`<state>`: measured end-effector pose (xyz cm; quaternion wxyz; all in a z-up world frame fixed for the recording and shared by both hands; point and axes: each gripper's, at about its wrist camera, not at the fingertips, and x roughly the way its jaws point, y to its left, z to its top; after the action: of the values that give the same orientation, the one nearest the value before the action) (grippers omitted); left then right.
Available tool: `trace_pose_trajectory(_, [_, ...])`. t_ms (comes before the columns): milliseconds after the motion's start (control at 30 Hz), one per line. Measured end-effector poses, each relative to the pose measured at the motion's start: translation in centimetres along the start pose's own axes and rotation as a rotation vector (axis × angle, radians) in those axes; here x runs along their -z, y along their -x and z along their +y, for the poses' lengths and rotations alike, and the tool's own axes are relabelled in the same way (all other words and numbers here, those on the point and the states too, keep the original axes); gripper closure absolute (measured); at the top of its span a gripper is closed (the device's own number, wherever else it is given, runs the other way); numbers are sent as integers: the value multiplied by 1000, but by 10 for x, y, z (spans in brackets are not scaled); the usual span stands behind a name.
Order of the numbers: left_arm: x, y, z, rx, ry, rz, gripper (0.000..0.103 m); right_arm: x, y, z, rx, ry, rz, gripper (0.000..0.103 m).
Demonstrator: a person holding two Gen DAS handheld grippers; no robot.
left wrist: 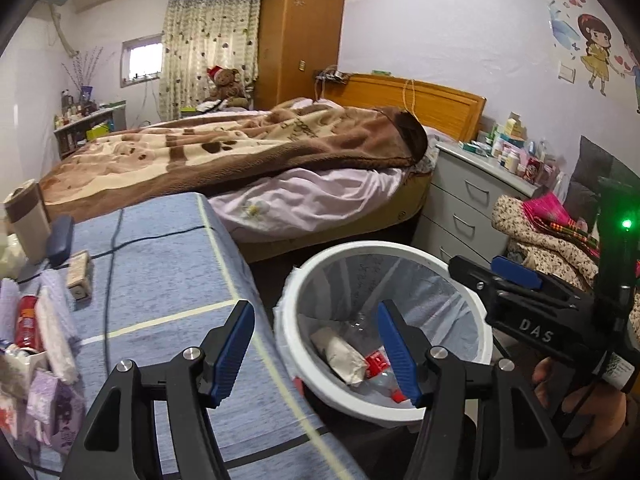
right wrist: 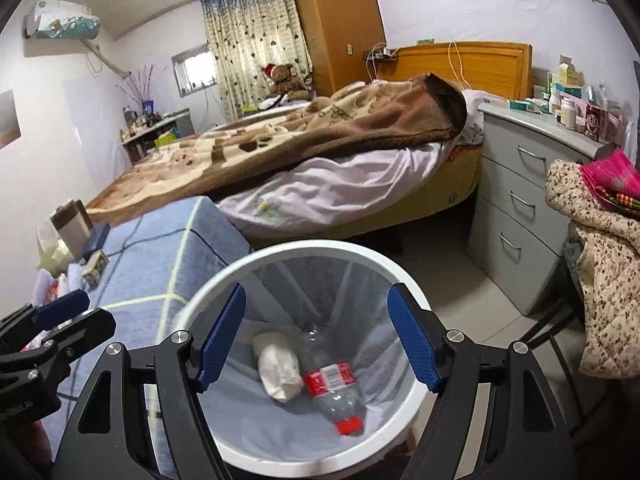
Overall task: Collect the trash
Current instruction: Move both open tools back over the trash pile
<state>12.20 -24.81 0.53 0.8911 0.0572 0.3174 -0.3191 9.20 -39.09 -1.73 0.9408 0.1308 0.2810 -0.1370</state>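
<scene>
A white trash bin [right wrist: 400, 272] with a clear liner stands on the floor beside a blue-covered surface [left wrist: 160, 272]. Inside lie a crumpled white wad [right wrist: 278, 368] and a clear plastic bottle [right wrist: 334, 388] with a red label and red cap; both also show in the left wrist view, wad [left wrist: 340, 354] and bottle [left wrist: 376, 376]. My right gripper [right wrist: 316, 340] is open and empty right above the bin. My left gripper [left wrist: 316, 348] is open and empty over the bin's left rim [left wrist: 288, 300]. A red can [left wrist: 28, 322] and wrappers [left wrist: 56, 320] lie on the blue surface at far left.
A bed with a brown blanket [left wrist: 240, 144] lies behind. A grey chest of drawers [right wrist: 516, 200] stands at right, next to a chair piled with clothes [right wrist: 600, 248]. A cup [left wrist: 26, 216], a dark case [left wrist: 60, 236] and a small box [left wrist: 80, 276] sit on the blue surface.
</scene>
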Motion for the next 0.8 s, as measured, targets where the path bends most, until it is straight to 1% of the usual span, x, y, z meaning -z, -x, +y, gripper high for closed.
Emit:
trace_pose_trajectory(100, [1,12,12,-15,19,-13,40,-2,4,11,-12,7,-15,28])
trace_pose_trajectory(200, [4,27,27,-53,32,-29,40,-3,8,22,-26,16,-31,28])
trace_pose_trajectory(300, [7,41,42,-81,45,-43,40,-3,8,36,-60,22,-39,28])
trace_pose_trajectory(400, [13,58,66,-119,75,-61,40,-1,6,53,-91,40,-40,28])
trace_pose_trajectory(800, [38,110,156,-290,197,-97,39,15,-13,130,-251,109,29,28])
